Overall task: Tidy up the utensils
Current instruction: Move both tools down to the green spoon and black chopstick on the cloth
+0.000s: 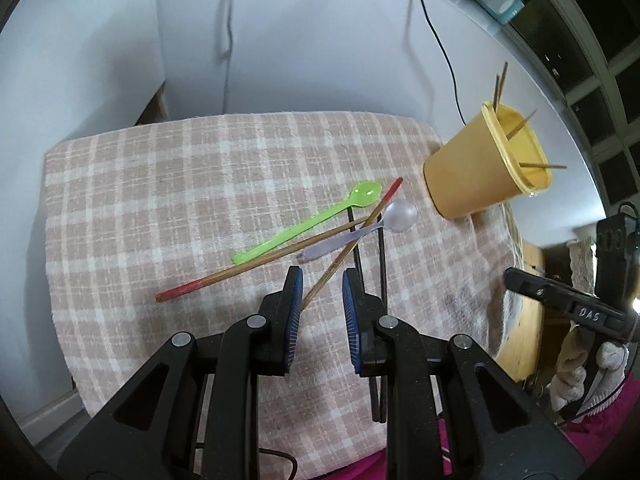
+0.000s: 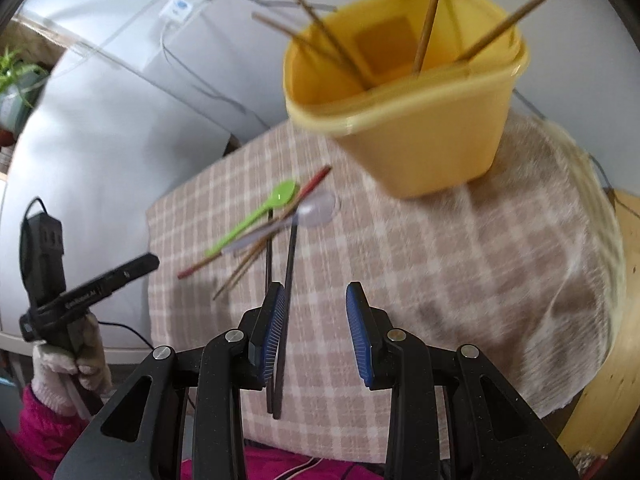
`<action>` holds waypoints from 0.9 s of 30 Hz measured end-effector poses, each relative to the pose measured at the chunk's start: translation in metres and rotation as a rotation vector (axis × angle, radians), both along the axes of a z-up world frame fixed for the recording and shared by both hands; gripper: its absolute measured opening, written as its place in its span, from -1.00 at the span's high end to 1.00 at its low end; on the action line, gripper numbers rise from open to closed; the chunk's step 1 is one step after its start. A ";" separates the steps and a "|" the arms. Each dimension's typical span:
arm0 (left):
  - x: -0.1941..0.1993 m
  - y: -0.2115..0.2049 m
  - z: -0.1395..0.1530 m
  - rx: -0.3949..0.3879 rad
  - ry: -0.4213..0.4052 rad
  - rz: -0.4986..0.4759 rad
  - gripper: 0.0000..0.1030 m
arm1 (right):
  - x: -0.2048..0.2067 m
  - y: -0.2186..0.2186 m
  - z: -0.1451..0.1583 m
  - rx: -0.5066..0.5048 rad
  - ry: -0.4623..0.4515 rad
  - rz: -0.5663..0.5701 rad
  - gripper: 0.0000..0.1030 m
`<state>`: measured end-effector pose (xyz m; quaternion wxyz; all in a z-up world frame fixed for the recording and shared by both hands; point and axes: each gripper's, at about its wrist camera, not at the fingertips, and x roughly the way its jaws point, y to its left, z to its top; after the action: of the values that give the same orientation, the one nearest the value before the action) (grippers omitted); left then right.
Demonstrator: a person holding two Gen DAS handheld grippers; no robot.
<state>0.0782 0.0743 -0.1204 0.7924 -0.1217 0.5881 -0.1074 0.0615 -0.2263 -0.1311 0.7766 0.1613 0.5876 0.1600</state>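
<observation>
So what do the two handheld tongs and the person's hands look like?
Both the left tongs and right tongs are matte black linkages with silver pivot pins and ribbed blue pads. Each handle carries white lettering and a black box with a cable. The hands wear pale fuzzy gloves over magenta sleeves.

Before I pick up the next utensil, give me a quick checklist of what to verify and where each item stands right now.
1. Left gripper open and empty: ok.
2. Right gripper open and empty: ok.
3. Yellow cup upright with room: ok; a few sticks already stand inside.
4. Utensils separated for a clean grasp: not ok; the green spoon, clear spoon, red-tipped chopsticks and black chopsticks cross in one pile.
5. Left gripper lined up on one piece: cannot tell; a red-tipped chopstick runs between its fingers.
6. Checked cloth lying flat: ok.
</observation>
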 end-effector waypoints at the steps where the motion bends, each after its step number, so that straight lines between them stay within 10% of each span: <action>1: 0.003 -0.003 -0.002 0.007 -0.002 -0.017 0.63 | 0.000 0.002 -0.003 -0.002 0.007 0.005 0.41; 27: 0.093 -0.058 -0.080 0.086 0.091 -0.559 0.63 | 0.016 0.057 -0.077 -0.008 0.130 -0.139 0.42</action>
<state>0.1712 0.0161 -0.2008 0.7092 0.0742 0.6377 -0.2913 0.0779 -0.1695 -0.2086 0.7468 0.2085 0.6247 0.0924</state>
